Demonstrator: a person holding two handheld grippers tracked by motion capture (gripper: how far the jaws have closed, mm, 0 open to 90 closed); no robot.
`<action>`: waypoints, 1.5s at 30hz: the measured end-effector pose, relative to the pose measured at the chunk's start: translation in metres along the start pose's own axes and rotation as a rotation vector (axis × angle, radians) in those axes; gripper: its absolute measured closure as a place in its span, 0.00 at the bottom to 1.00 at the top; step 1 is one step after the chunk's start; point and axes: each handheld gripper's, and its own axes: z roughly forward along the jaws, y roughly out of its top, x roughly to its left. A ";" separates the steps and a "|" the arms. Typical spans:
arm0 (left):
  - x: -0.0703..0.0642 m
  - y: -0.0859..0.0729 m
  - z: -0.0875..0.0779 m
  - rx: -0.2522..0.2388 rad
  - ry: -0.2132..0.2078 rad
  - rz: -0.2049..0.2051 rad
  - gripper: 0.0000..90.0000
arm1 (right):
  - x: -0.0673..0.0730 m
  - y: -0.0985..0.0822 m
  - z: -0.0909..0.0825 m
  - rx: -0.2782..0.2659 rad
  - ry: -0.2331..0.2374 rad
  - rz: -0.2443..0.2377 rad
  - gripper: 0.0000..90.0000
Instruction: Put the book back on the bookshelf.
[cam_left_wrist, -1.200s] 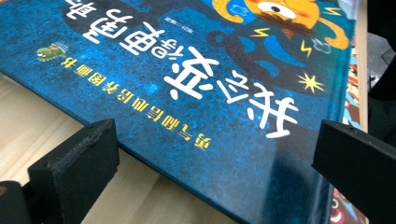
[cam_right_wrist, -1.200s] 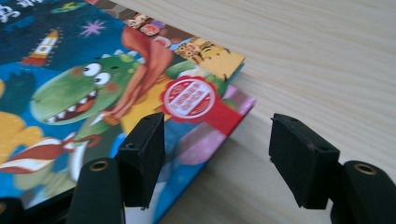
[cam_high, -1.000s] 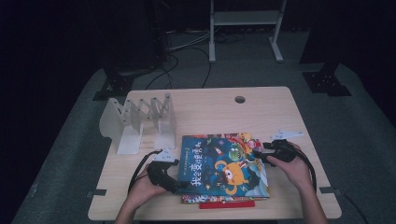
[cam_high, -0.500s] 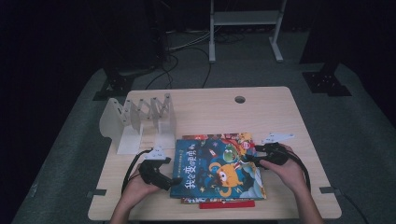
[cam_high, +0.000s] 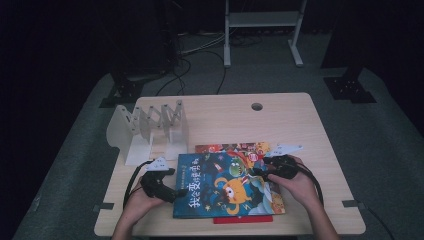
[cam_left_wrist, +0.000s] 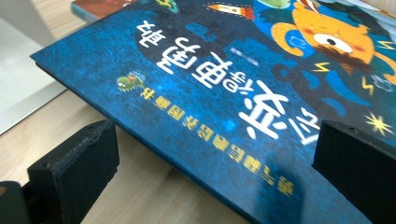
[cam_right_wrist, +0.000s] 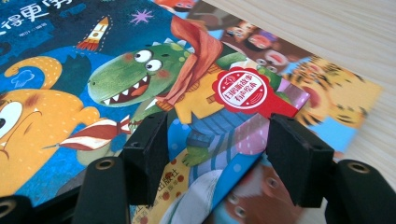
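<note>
A blue picture book (cam_high: 225, 185) with an orange monster and a green dinosaur lies on top of other books near the table's front edge. My left gripper (cam_high: 174, 192) is at its left edge. In the left gripper view (cam_left_wrist: 217, 172) the jaws stand wide open, one low beside the book's edge (cam_left_wrist: 140, 135) and one over the cover. My right gripper (cam_high: 259, 172) is at the book's upper right corner. In the right gripper view (cam_right_wrist: 219, 149) the jaws stand partly apart, the corner (cam_right_wrist: 261, 100) runs between them, and neither pad visibly presses on it.
A white folding book rack (cam_high: 150, 130) stands at the back left of the wooden table (cam_high: 300, 125). An orange book (cam_high: 235, 148) and a red one (cam_high: 242, 219) stick out from under the blue book. A cable hole (cam_high: 257, 106) is at the back.
Both hands and the blue book have shifted left and slightly toward the table's front edge. The orange book underneath shows more along the far side.
</note>
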 end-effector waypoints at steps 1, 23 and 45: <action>0.000 -0.001 -0.001 0.000 0.003 -0.004 0.00 | 0.002 0.001 0.001 -0.001 0.004 -0.005 0.42; -0.002 -0.020 -0.012 -0.002 0.026 -0.052 0.00 | -0.001 -0.032 -0.036 0.016 0.038 -0.100 0.55; 0.006 -0.026 -0.009 -0.020 -0.007 -0.119 0.00 | 0.012 -0.027 -0.022 0.000 0.092 -0.141 0.56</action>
